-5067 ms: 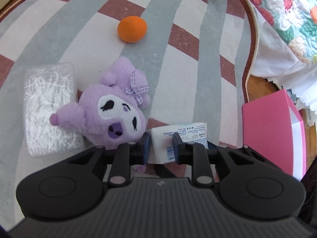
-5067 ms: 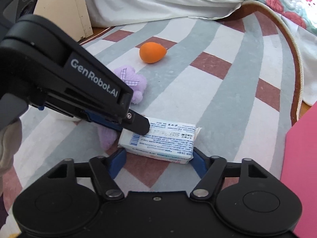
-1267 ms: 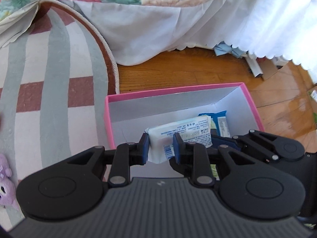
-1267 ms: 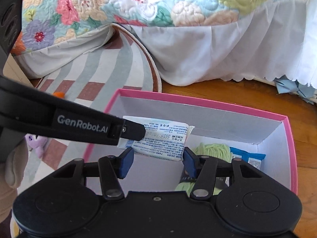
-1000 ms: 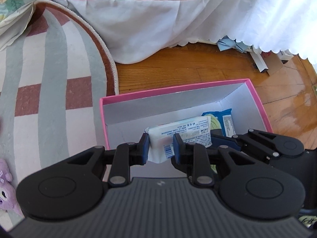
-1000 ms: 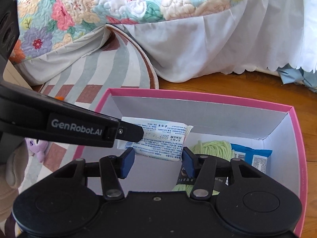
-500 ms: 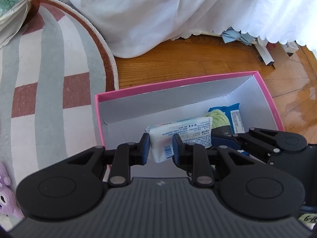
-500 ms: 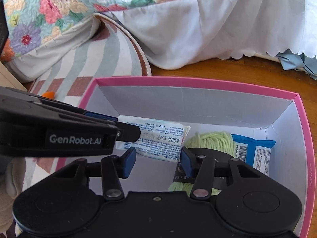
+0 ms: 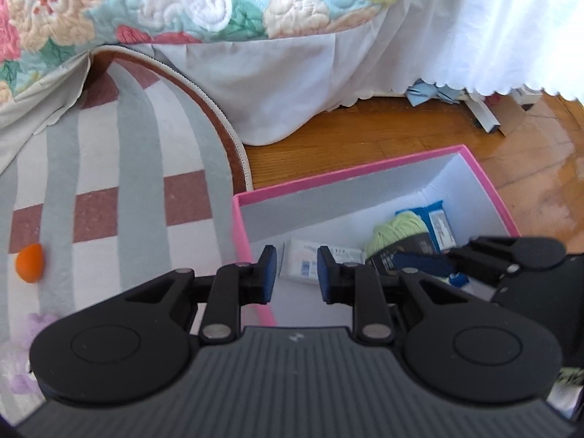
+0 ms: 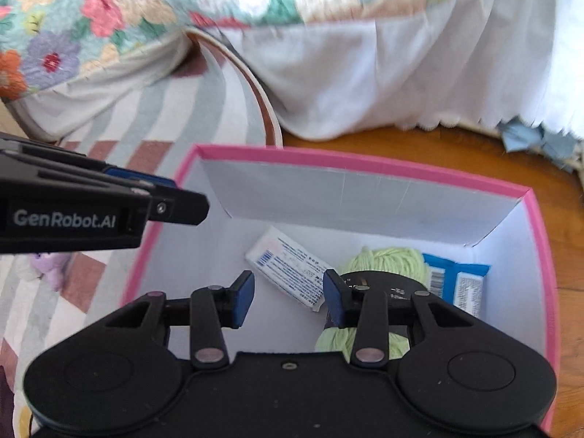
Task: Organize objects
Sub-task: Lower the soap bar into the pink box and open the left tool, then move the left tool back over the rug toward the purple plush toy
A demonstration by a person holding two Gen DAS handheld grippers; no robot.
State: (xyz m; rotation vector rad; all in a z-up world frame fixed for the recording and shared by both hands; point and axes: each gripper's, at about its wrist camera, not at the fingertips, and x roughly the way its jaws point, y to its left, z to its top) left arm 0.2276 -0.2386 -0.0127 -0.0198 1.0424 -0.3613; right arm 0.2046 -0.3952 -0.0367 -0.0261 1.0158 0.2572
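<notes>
A pink box (image 10: pixel 365 162) sits on the wooden floor (image 9: pixel 365 135), right beside the edge of a stripy rug (image 9: pixel 135 182). A bed with a flowery quilt (image 9: pixel 182 0) and a white skirt is behind it.

The white pack with blue writing (image 10: pixel 288 268) is inside the box. It lies flat on the box floor, turned a bit crooked. Next to it is a ball of light green yarn (image 10: pixel 387 259) with a black band. A blue packet (image 10: pixel 456 277) is in the far corner, touching the yarn.

The left gripper (image 9: pixel 294 266) is up above the left side of the box. Its two blue pads are pulled almost together, with just a thin gap, and it holds nothing. The pack is down below it, not in it.

The right gripper (image 10: pixel 288 292) hangs over the middle of the box. Its jaws have just been closing a little, but there is still space between them. The pack shows in that space, lower down on the box floor. The pads are not squeezing it. One corner of the pack is near the right pad.

Out on the rug there is a small orange thing (image 9: pixel 30 262) and a purple plush toy (image 9: pixel 22 357), well away from the box.
</notes>
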